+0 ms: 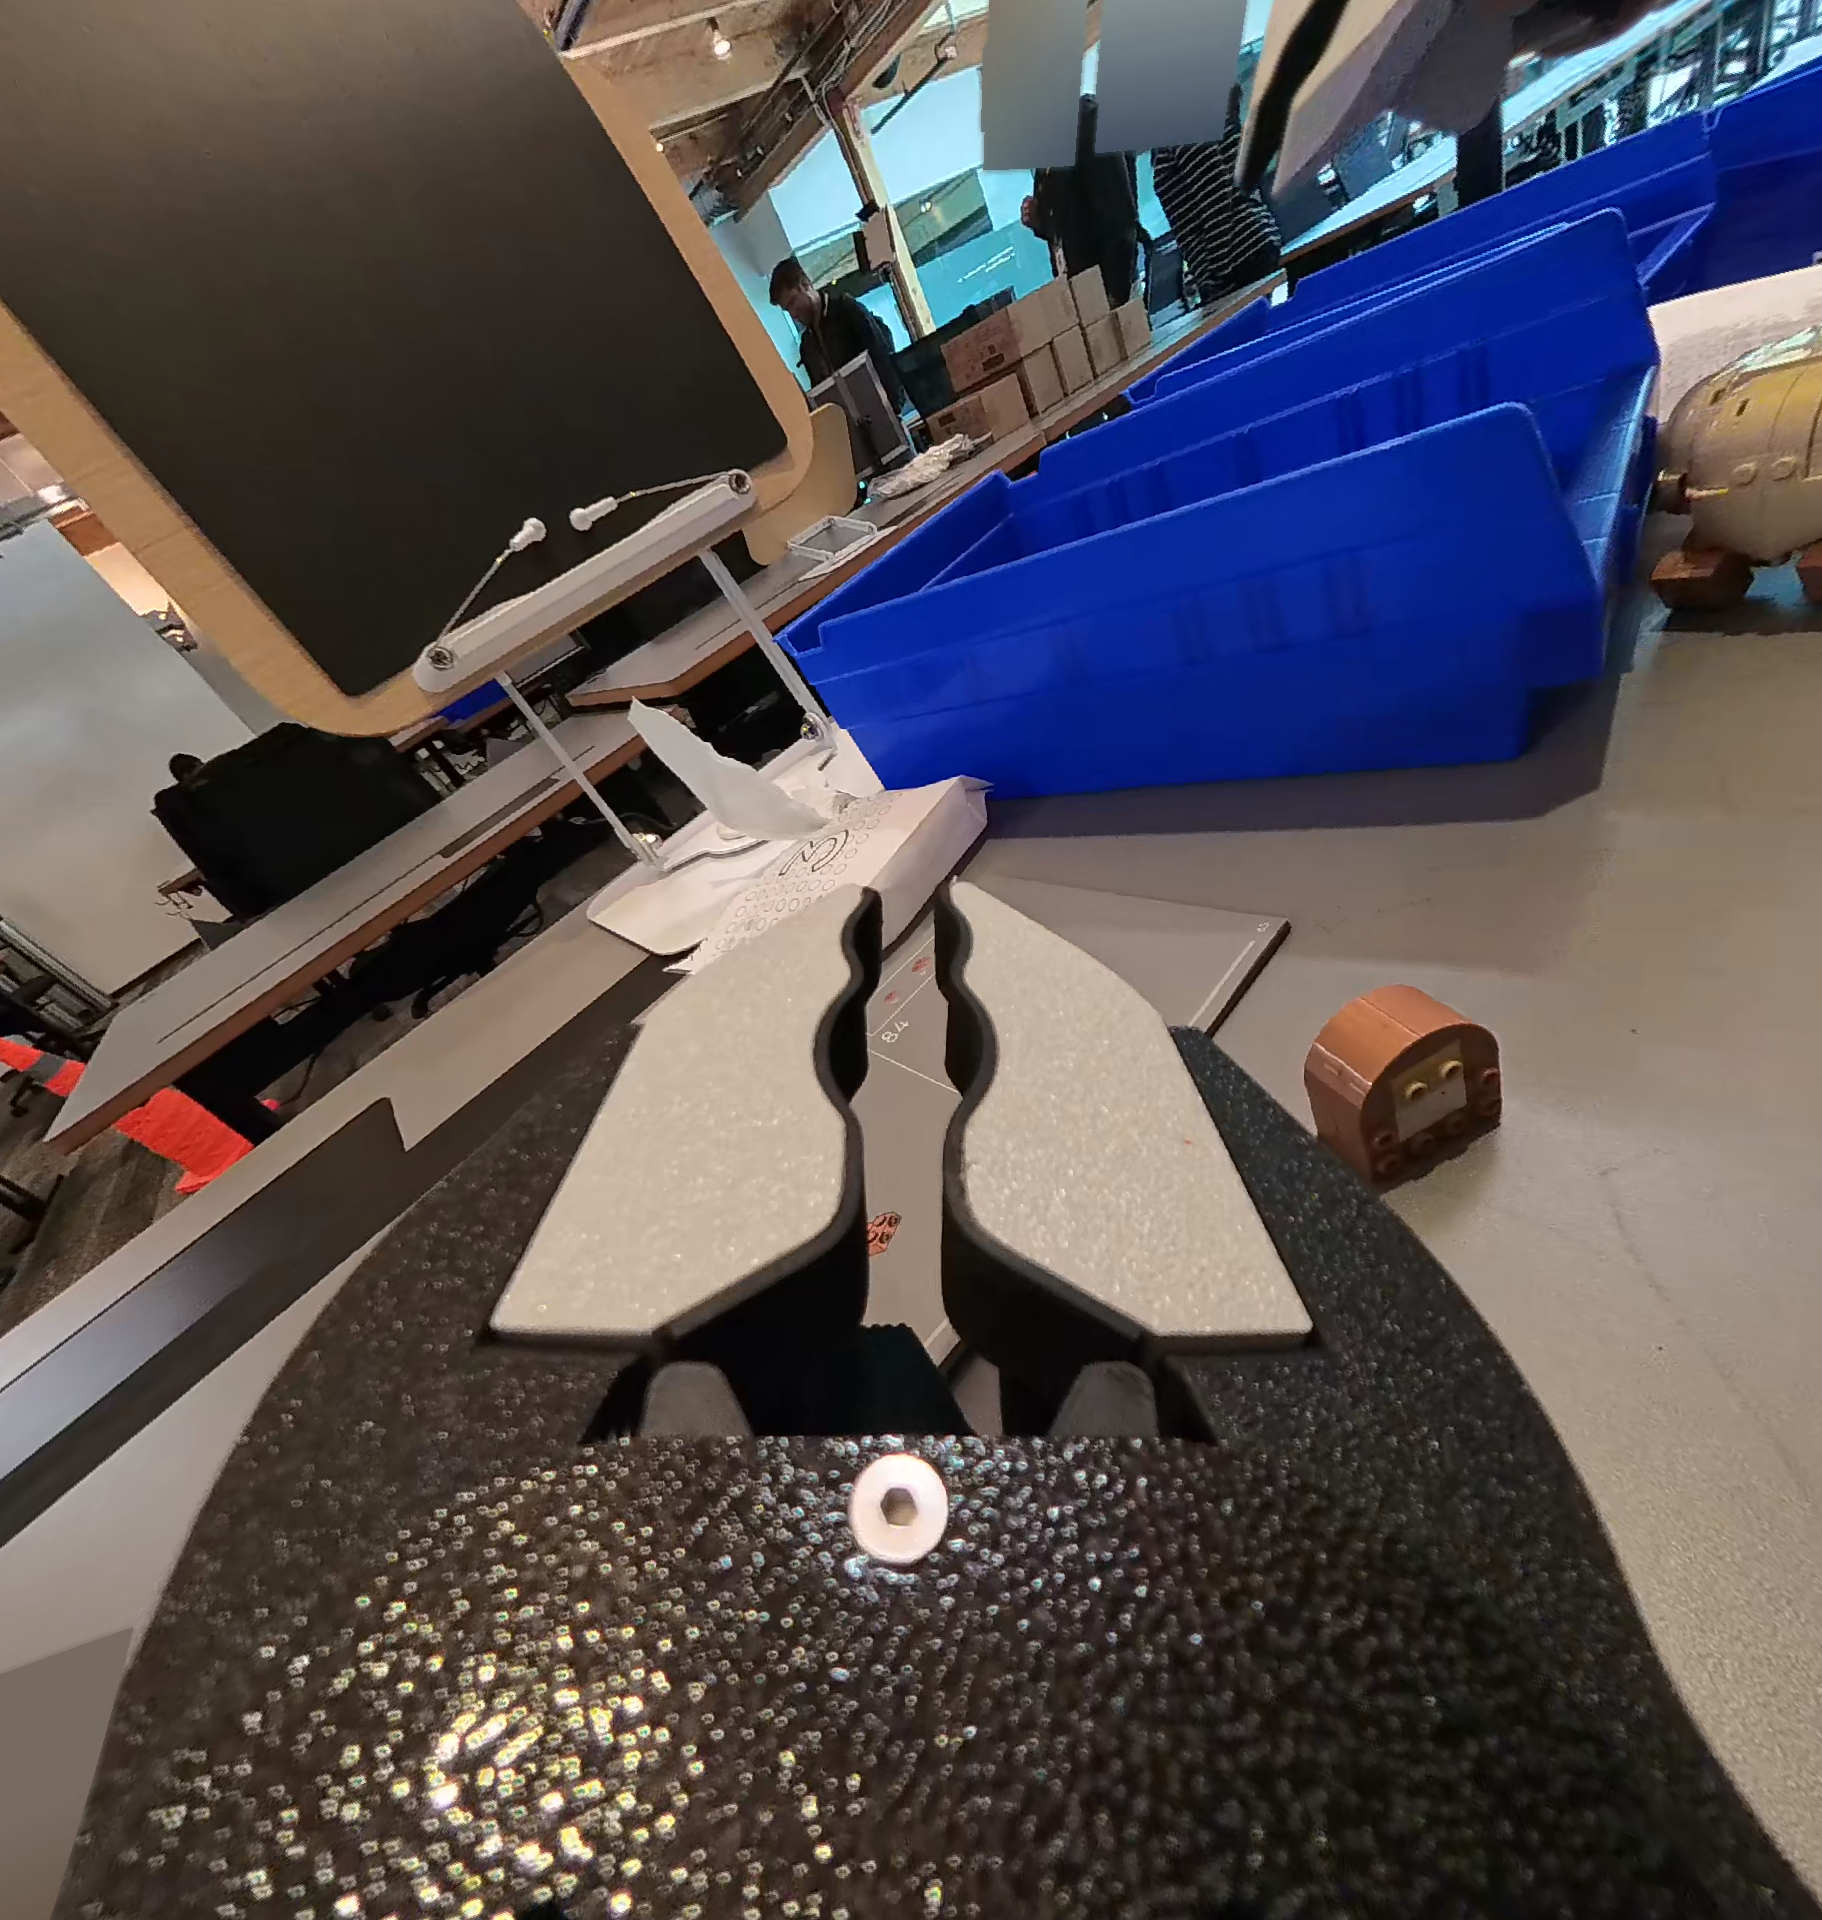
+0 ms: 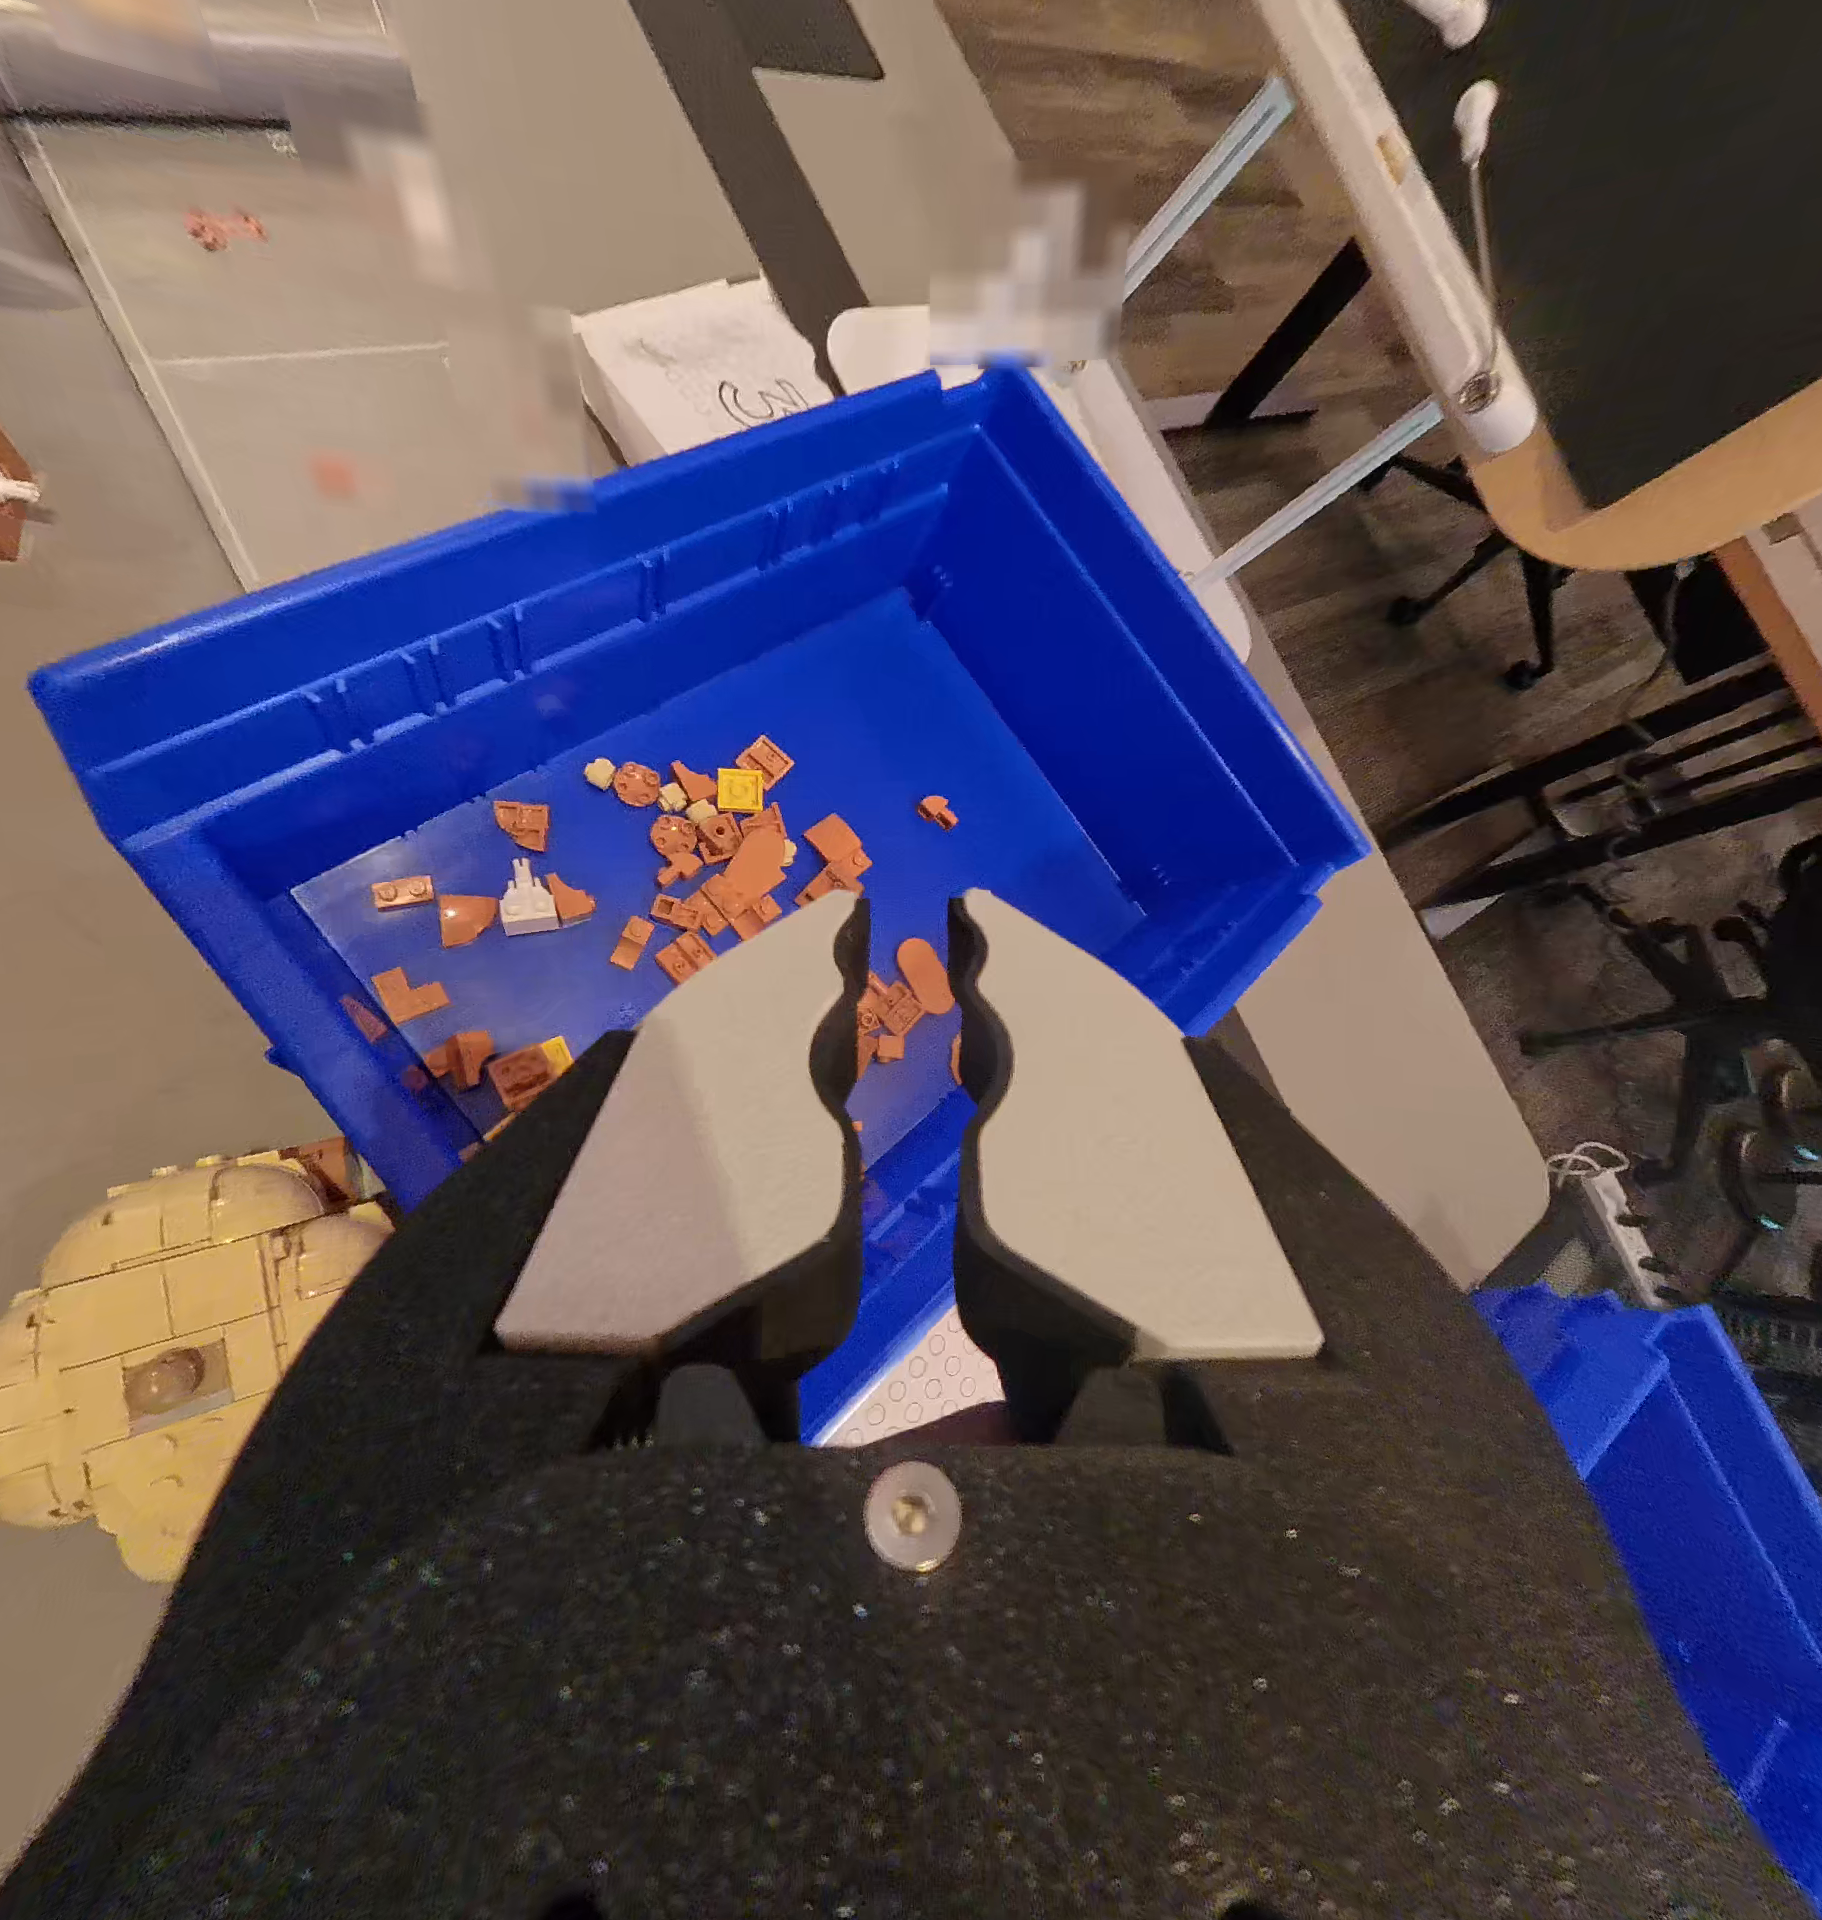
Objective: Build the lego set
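Grey surface [image 1: 1509,1351] here, and plenty sitting on it: a row of blue bins [image 1: 1250,644] along the far side, a white tissue pack [image 1: 865,842] just beside them, a flat grey board [image 1: 1146,956] in front. A small brown brick piece [image 1: 1406,1081] stands alone, and a tan brick model [image 1: 1780,447] rests by the bins.
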{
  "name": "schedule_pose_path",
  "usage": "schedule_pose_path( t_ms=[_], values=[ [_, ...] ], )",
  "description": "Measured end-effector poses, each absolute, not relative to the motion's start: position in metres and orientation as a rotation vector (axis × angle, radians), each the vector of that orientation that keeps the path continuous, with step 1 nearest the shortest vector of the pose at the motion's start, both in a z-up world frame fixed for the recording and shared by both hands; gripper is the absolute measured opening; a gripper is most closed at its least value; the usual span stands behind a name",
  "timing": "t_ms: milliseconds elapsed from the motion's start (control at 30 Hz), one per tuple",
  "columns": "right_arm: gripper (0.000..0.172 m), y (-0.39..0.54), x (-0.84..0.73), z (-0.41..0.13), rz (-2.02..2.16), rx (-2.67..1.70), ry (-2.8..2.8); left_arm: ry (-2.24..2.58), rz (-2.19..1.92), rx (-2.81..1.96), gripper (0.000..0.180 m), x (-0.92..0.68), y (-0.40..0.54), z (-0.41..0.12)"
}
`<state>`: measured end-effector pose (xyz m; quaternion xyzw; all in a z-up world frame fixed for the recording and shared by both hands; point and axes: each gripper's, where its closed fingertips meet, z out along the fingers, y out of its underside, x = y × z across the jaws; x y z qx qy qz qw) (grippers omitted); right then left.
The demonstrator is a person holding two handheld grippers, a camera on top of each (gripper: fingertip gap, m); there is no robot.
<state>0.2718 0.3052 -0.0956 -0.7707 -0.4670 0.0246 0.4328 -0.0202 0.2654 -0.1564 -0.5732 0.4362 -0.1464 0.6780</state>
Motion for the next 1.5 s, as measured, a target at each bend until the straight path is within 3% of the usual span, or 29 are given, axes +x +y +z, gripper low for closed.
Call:
schedule_pose_path(
  t_ms=[1267, 1500],
  values=[
    [0.014, 0.312, 0.236, -0.11, 0.055, -1.902, -1.243, 0.992, -0.294, -1.294, 0.009, -0.021, 0.266, -0.159],
    [0.013, 0.323, 0.27, -0.136, -0.307, -2.005, -1.584, 0.998, -0.293, -1.295, 0.009, -0.021, 0.266, -0.16]
  ],
)
